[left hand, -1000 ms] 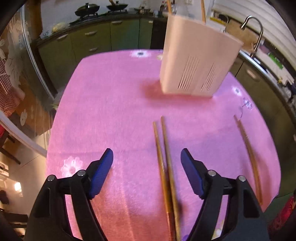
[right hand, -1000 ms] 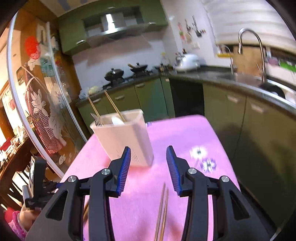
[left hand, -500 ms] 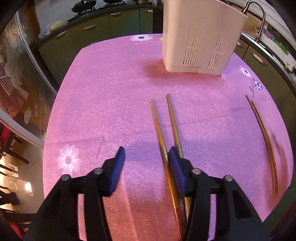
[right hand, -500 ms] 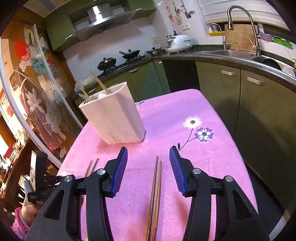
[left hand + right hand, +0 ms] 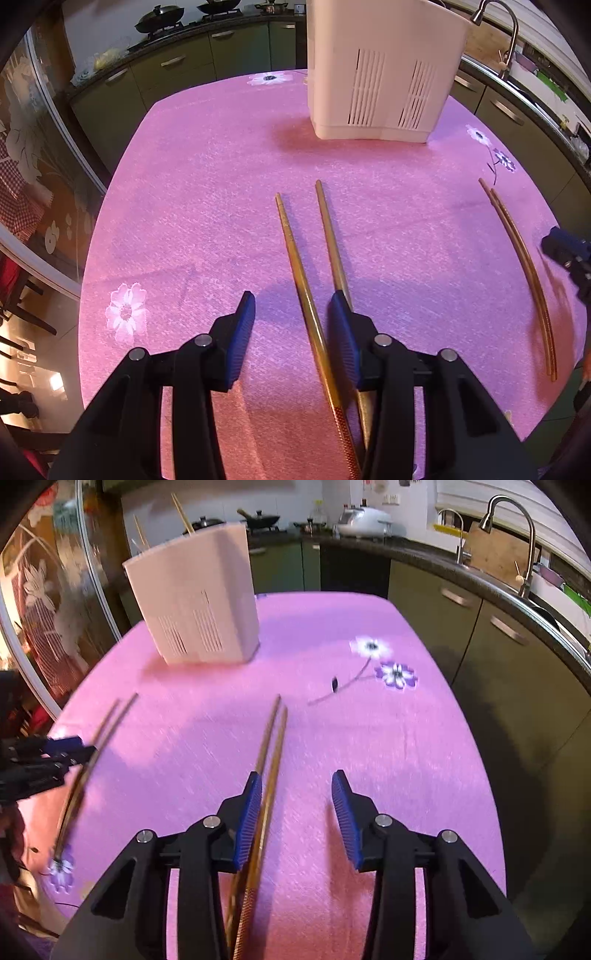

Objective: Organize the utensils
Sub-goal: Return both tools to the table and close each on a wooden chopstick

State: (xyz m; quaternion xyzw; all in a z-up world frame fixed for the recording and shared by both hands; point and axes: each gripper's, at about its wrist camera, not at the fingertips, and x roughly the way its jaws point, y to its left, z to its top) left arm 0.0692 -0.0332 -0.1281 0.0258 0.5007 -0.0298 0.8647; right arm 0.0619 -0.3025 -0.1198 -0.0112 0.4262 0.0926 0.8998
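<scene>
**A:** Down at the near edge of the pink tablecloth (image 5: pixel 207 206), the left gripper (image 5: pixel 291 310) has just been closing, yet its jaws are apart: one chopstick of the left pair (image 5: pixel 295 258) runs between them, the other passes under the right-hand finger.

**B:** So it may catch one stick only, or push the second sideways. And the right gripper (image 5: pixel 297 790)?

**A:** Jaws apart too, just narrowed, nothing pinched. The right pair of chopsticks (image 5: pixel 271 746) lies against the inside of its left-hand pad, so closing could nudge them rather than clamp them. That view is blurred; I can't tell whether the pad touches.

**B:** Where do they go?

**A:** Presumably the white slotted utensil holder (image 5: pixel 380 70) farther along the cloth, upright, with sticks already poking out. Beyond it: green cabinets (image 5: pixel 454 602), woks (image 5: pixel 159 18) on the hob, a tap (image 5: pixel 517 520).
</scene>
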